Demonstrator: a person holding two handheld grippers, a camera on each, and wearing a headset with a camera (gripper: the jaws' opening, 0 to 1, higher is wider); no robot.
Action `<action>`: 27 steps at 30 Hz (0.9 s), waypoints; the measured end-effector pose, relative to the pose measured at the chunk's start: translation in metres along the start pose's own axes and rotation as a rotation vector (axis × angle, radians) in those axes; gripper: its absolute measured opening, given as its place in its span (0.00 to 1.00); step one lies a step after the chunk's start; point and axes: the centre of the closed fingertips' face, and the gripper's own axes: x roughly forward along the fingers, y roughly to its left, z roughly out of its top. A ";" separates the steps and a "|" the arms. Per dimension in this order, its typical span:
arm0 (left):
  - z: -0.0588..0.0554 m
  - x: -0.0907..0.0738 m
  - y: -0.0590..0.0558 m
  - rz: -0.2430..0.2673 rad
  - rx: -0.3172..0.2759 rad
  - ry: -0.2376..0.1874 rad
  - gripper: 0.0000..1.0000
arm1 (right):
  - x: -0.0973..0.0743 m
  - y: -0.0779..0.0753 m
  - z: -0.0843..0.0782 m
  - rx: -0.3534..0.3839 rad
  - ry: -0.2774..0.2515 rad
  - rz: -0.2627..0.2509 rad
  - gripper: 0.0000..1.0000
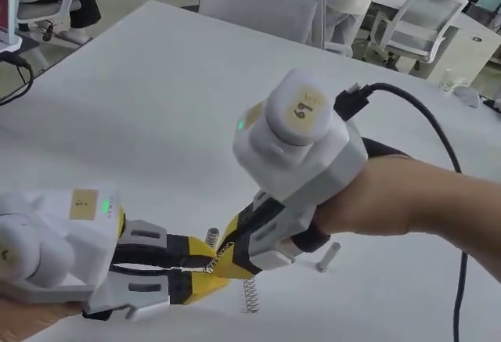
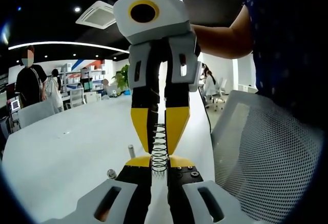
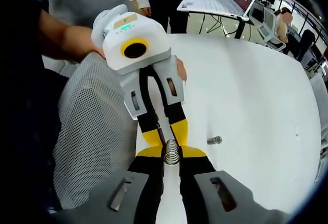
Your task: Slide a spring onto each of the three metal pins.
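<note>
1. White tabletop (image 1: 156, 123) was seen running back to office chairs (image 1: 258, 1), and the two tools were met nose to nose low over it.
2. The right gripper (image 3: 171, 157) was clamped on a spring (image 2: 160, 142), and the coil was viewed end-on between its yellow tips in the right gripper view.
3. The left gripper (image 2: 160, 166) was seen with jaws drawn together on what was taken for a thin metal pin (image 3: 160, 130), aimed at the spring's open mouth.
4. The held spring was carried between the two grippers, above the table. A second spring (image 1: 250, 293) lay loose just below them, and a loose pin (image 1: 327, 257) lay off to one side.
5. The spring was judged light and soft — likely to buckle or flick away if pinched hard. It would be best gripped lightly across the middle coils, with the leading end left free.
6. The pin was judged stiff and smooth — best held at its far end, so that its length is left clear.
</note>
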 end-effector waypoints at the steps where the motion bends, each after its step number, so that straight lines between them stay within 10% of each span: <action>1: -0.001 0.000 0.000 0.000 -0.001 0.003 0.03 | 0.001 0.000 0.000 -0.001 0.002 0.000 0.08; 27: -0.022 -0.004 0.005 0.037 -0.054 0.038 0.40 | -0.013 -0.015 -0.008 0.016 -0.002 -0.040 0.08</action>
